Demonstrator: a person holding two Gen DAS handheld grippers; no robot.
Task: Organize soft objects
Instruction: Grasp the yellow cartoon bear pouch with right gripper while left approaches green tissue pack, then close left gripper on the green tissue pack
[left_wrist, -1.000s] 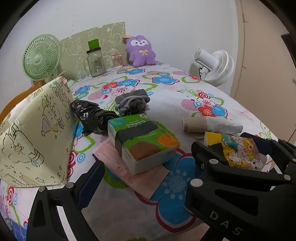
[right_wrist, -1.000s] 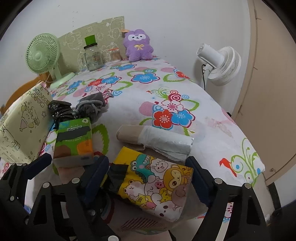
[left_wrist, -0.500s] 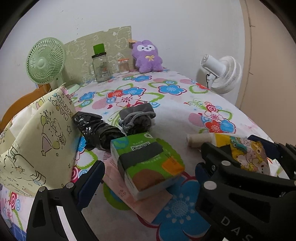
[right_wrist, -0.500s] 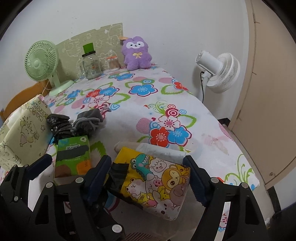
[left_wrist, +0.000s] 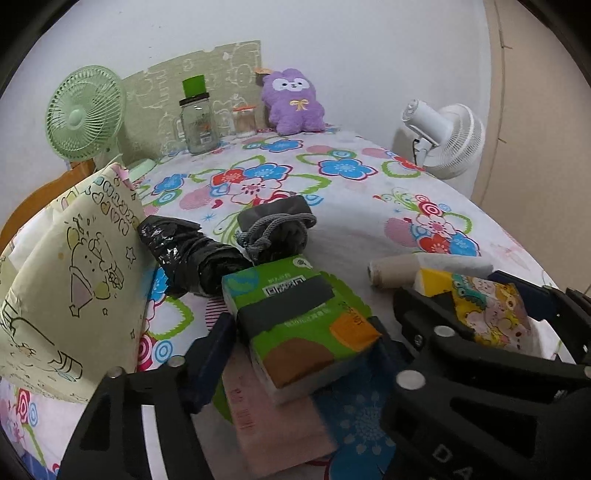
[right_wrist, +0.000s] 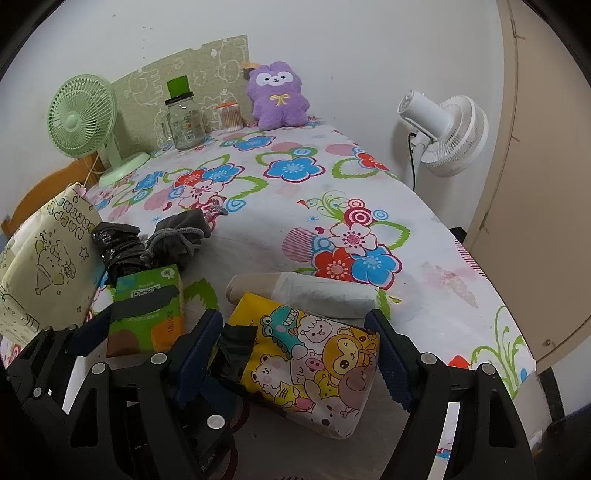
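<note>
My left gripper (left_wrist: 303, 354) is closed around a green tissue pack (left_wrist: 295, 317), which lies over a pink paper (left_wrist: 273, 421). My right gripper (right_wrist: 295, 354) grips a yellow cartoon-print tissue pack (right_wrist: 314, 362), also seen in the left wrist view (left_wrist: 487, 306). A black plastic bundle (left_wrist: 184, 254) and a grey drawstring pouch (left_wrist: 277, 229) lie behind the green pack. A beige and white roll (right_wrist: 303, 291) lies behind the yellow pack. A purple plush (right_wrist: 277, 96) sits at the far edge.
A cream cartoon gift bag (left_wrist: 66, 280) stands at the left. A green fan (left_wrist: 85, 114), a glass jar (left_wrist: 195, 122) and a small cotton-swab jar (left_wrist: 245, 120) stand at the back. A white fan (right_wrist: 443, 133) stands beyond the table's right edge.
My left gripper has moved in on the green tissue pack and closed on it. My right gripper has kept its hold on the yellow pack, with the camera a little higher.
</note>
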